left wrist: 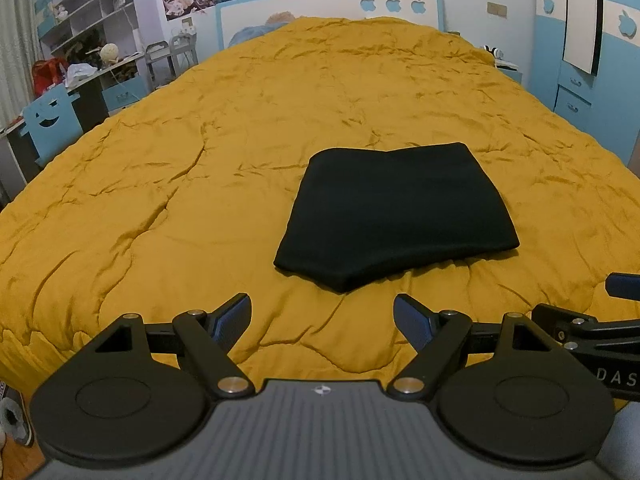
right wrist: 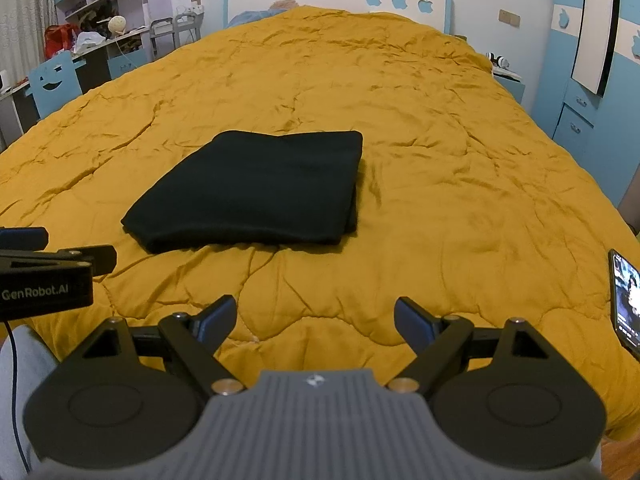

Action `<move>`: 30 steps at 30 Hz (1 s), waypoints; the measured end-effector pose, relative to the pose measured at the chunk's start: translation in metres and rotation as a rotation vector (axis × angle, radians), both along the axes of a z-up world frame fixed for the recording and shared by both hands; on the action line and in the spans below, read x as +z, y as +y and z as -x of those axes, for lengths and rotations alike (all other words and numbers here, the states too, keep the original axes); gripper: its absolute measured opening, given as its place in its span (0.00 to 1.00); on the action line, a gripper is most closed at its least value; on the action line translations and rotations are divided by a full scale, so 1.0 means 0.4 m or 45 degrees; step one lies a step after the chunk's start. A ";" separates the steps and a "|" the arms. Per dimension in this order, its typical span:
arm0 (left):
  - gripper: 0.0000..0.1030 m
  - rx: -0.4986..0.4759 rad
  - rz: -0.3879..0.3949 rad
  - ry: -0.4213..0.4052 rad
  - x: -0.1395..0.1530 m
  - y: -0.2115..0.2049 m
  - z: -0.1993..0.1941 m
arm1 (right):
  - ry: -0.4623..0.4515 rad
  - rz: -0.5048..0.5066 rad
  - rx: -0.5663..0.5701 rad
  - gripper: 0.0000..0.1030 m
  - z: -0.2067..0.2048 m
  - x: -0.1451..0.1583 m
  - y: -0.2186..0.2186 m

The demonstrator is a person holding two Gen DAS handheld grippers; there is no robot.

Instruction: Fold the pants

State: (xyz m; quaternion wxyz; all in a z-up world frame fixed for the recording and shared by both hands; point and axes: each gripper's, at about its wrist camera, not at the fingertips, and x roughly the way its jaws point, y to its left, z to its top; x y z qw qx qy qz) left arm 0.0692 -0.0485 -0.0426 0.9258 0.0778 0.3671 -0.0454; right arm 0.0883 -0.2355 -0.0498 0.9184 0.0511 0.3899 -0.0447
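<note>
my left claw (left wrist: 322, 322) hangs low over the near edge of the bed, its two blue-padded fingers spread wide with only yellow quilt (left wrist: 200, 160) showing between them; it has hold of nothing. my right claw (right wrist: 314, 322) is the same: fingers wide apart, nothing in them, hovering over the near part of the quilt.

the pants (left wrist: 394, 212) are black and lie folded into a thick, roughly square bundle on the quilt, ahead of both claws and touched by neither. from the left wrist view the bundle sits ahead and a little to the right; from the right wrist view the pants (right wrist: 250, 190) sit ahead and to the left, so they lie between my two claws' lines of sight. stacked layers show along the bundle's right side in the right wrist view.

a phone (right wrist: 626, 304) with a lit screen lies at the quilt's right edge, well apart from the pants. beyond the bed stands a white and blue headboard (left wrist: 332, 10) with apple shapes, and off to the left a cluttered bench (left wrist: 92, 76) with shelves above it.
</note>
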 end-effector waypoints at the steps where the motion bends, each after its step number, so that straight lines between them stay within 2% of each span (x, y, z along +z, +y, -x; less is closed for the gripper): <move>1: 0.92 -0.002 0.001 0.001 0.000 0.000 0.000 | 0.001 -0.001 -0.001 0.80 0.000 -0.001 0.000; 30: 0.92 -0.013 -0.009 -0.001 0.000 -0.001 0.001 | -0.009 0.006 0.001 0.80 0.002 0.006 0.005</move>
